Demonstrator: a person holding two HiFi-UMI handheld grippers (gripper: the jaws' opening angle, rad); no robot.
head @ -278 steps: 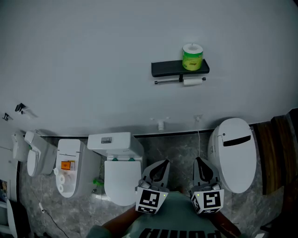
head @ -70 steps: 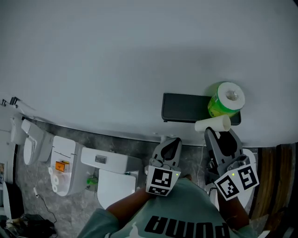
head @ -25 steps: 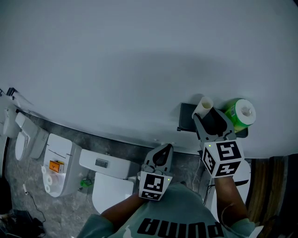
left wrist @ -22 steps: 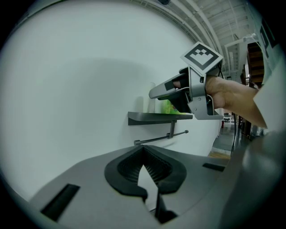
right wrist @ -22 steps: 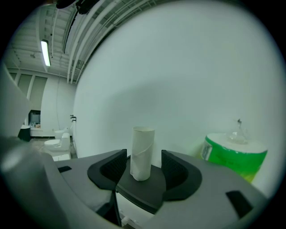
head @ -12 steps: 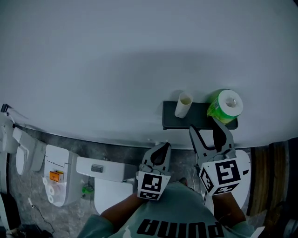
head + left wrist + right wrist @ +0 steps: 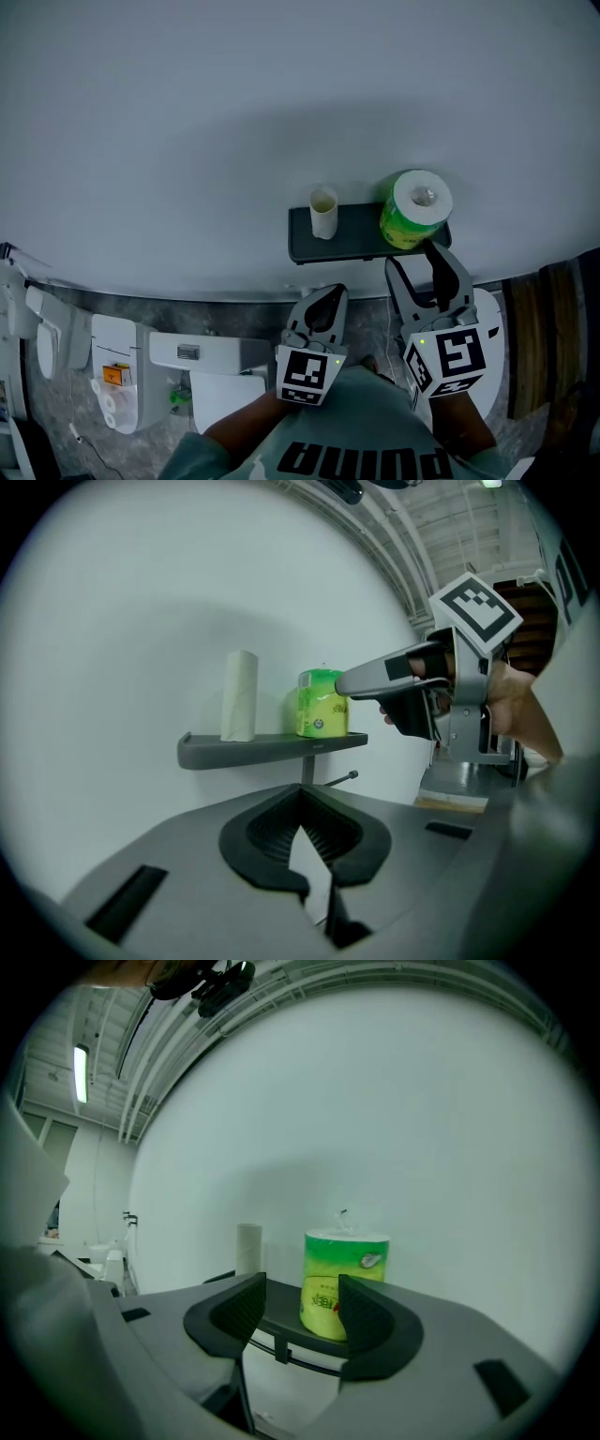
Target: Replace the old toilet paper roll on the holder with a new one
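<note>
A dark wall shelf [image 7: 356,246] carries the thin, nearly used-up old roll [image 7: 323,213], upright at its left end. The green-wrapped new roll [image 7: 415,208] stands at the shelf's right end. My right gripper [image 7: 414,261] is open and empty, just short of the new roll [image 7: 343,1279], which shows beyond the gap between its jaws. The old roll [image 7: 249,1249] stands to that roll's left. My left gripper [image 7: 325,300] hangs lower and further left, shut with nothing in it. Its own view shows the shelf [image 7: 272,749], both rolls and the bare holder bar [image 7: 339,780] under the shelf.
A plain pale wall fills the upper part of the head view. Toilets stand on the grey floor at the lower left [image 7: 211,375] and another white one [image 7: 489,323] lies below the right gripper. A brown wooden panel [image 7: 539,347] runs down the right edge.
My right gripper let go of the old roll, leaving it upright on the shelf's left end, then drew back and shifted right, in front of the green roll. The left gripper stayed shut.
</note>
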